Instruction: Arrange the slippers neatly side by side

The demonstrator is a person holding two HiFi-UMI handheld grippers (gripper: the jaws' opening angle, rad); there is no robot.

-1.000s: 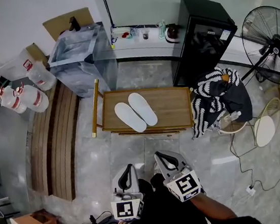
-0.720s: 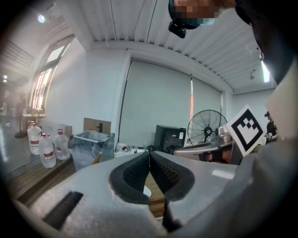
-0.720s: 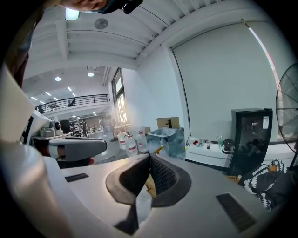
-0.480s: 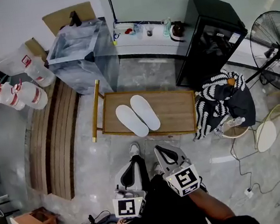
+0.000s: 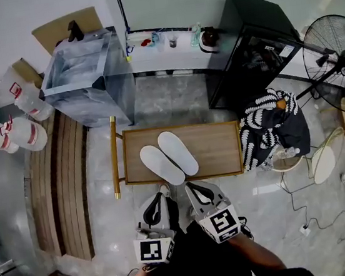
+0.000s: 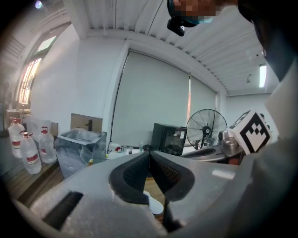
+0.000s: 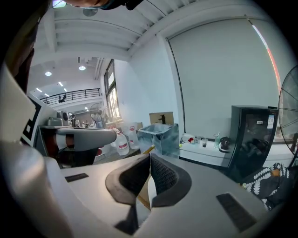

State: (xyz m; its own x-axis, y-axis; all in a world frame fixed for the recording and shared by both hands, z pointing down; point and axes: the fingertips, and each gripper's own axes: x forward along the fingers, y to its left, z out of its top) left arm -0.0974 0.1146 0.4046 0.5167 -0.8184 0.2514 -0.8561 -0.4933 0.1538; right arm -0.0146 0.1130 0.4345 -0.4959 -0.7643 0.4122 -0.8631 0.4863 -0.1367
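Two white slippers, one (image 5: 161, 164) and the other (image 5: 177, 153), lie soles up and touching side by side on a low wooden table (image 5: 214, 141), angled toward its back left. My left gripper (image 5: 163, 193) and right gripper (image 5: 189, 187) hover side by side just short of the table's near edge, tips close to the nearer slipper. Both are shut with nothing between the pads. In the left gripper view the shut left gripper (image 6: 149, 155) hides most of the table; a bit of slipper (image 6: 156, 205) shows below it. The right gripper (image 7: 150, 160) points over the table too.
A clear plastic bin (image 5: 82, 76) and water jugs (image 5: 8, 134) stand at back left, wooden planks (image 5: 59, 187) left of the table. A black cabinet (image 5: 252, 48), a fan (image 5: 334, 50) and a striped cloth (image 5: 271, 124) stand right. Cables (image 5: 302, 212) cross the floor.
I have stepped toward the table, so both shut grippers now sit near its front edge. The slippers have not moved on the table.
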